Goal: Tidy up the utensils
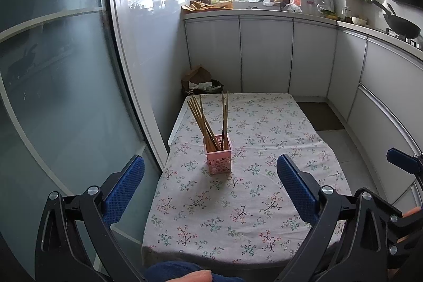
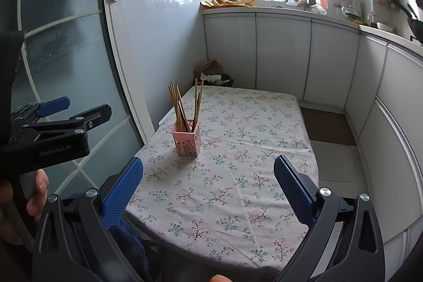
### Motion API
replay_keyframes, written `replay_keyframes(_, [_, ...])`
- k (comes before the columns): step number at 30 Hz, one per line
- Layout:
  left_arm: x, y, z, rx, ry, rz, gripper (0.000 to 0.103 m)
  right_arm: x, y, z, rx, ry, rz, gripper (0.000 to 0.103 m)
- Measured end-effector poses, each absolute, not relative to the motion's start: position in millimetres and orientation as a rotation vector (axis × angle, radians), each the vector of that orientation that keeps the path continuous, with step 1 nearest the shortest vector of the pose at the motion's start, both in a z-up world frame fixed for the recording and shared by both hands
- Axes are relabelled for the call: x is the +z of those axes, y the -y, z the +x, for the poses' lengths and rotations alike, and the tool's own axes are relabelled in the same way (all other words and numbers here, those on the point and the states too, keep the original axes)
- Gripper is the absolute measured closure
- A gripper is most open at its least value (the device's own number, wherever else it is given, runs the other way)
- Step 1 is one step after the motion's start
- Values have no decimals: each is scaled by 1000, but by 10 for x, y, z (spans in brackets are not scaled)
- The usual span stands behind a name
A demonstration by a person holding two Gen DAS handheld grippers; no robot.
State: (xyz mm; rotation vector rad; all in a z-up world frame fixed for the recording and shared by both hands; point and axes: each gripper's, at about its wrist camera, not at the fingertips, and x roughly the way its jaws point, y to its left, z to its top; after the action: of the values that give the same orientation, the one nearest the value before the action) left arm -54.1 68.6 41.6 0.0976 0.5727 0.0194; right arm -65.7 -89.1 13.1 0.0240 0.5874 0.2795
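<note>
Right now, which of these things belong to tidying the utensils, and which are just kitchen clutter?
Part of the job:
- chopsticks
- pink basket holding them
- left hand-held gripper, open
- right hand-held gripper, open

Just lying about:
- flowered tablecloth
- black wok
- bin behind the table

A home kitchen: counter (image 1: 264, 11), cabinets (image 1: 264, 54), wok (image 1: 401, 27).
</note>
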Motion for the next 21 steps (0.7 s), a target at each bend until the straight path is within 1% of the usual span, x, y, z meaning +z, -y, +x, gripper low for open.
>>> replay_keyframes(21, [385, -650, -477, 13, -594, 96, 7, 128, 908, -659, 256, -589, 32, 7])
